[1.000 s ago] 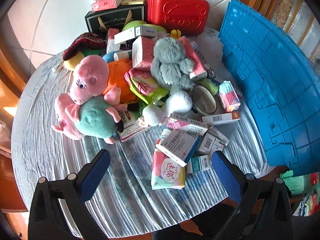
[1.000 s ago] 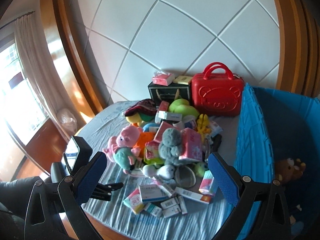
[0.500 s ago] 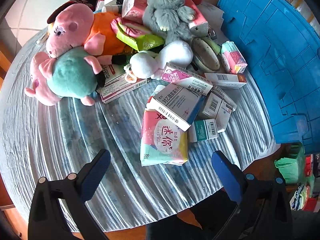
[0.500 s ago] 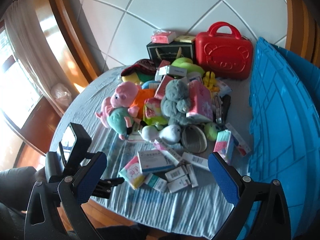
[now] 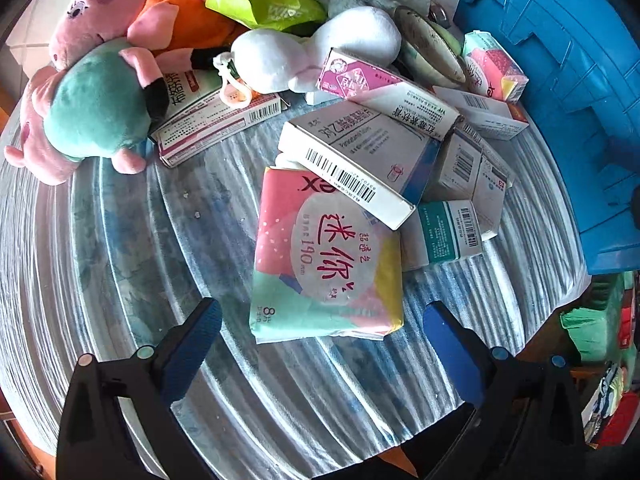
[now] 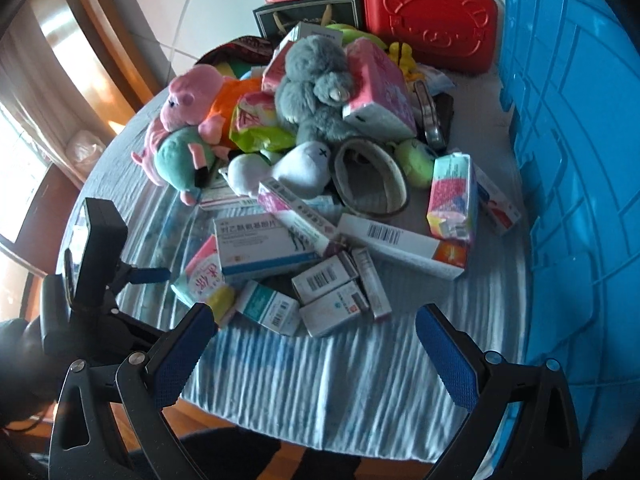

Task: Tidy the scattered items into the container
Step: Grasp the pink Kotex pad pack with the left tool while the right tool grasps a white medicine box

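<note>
- Left gripper (image 5: 320, 320) — jaws spread wide, empty, poised just short of the pastel pad packet (image 5: 326, 256) on the striped tablecloth (image 5: 120, 248).
- Right gripper (image 6: 316, 332) — jaws likewise released, facing the medicine boxes (image 6: 328, 280).
- Plush toys (image 6: 316, 92) heaped beyond; blue container (image 6: 572, 160) at right, beside the table.

**A:** Lighting condition?

**B:** Daylight, bright. In the right wrist view the window (image 6: 16, 168) at the left edge is overexposed, with warm glare on the wooden frame (image 6: 92, 52).

**A:** Shadows?

**B:** Soft. The bench (image 5: 132, 264) shows pale glare streaks along its ridged cover.

**A:** Sharpness?

**B:** The left wrist view is crisp; print on the pink packet (image 5: 324, 256) is legible. The right wrist view is slightly blurred.

**A:** Distortion?

**B:** Strong fisheye bending; the blue container (image 6: 572, 184) curves, and the corners are vignetted black.
</note>
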Demonstrator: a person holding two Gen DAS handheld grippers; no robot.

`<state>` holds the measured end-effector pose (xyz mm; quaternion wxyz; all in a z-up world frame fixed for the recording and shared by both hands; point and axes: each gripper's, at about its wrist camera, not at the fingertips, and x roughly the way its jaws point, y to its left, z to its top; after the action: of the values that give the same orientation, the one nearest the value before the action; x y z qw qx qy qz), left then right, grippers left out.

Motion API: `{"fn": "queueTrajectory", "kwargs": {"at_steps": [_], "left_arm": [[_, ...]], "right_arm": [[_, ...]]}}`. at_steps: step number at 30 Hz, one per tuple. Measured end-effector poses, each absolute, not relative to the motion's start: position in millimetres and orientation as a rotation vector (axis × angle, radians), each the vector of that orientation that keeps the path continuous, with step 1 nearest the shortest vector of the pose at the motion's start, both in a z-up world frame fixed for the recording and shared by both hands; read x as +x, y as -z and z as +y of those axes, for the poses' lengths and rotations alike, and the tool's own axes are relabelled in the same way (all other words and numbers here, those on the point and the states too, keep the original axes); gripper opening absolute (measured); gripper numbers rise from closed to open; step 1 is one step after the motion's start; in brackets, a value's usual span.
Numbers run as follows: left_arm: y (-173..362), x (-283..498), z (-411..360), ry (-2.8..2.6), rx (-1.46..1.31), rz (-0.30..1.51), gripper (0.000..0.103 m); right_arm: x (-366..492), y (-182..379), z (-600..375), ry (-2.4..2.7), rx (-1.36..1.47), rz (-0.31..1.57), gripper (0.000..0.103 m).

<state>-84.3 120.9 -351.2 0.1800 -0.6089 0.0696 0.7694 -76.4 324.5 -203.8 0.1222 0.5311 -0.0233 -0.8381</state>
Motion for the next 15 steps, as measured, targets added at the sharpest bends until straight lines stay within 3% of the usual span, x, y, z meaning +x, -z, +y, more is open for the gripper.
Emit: {"fn": "queueTrajectory", "kwargs": {"at_steps": [8, 11, 13, 15], "left_arm": [[367, -94, 121, -2.192, -1.709, 0.169, 0.096], [369, -96, 122, -2.177, -1.689, 0.193, 0.086], [369, -96, 121, -2.179, -1.672, 0.189, 0.074], [368, -96, 118, -2.19, -1.655, 0.179, 0.071]], "right_arm": [[-82, 253, 328, 2.425, 1.672, -0.063, 0.102], [-84, 266, 331, 2.436, 1.71, -0.048, 0.102], [-87, 271, 334, 2.451, 1.722, -0.057, 0.102], [-89, 275, 337, 2.474, 1.728, -0.057, 0.102]]}}
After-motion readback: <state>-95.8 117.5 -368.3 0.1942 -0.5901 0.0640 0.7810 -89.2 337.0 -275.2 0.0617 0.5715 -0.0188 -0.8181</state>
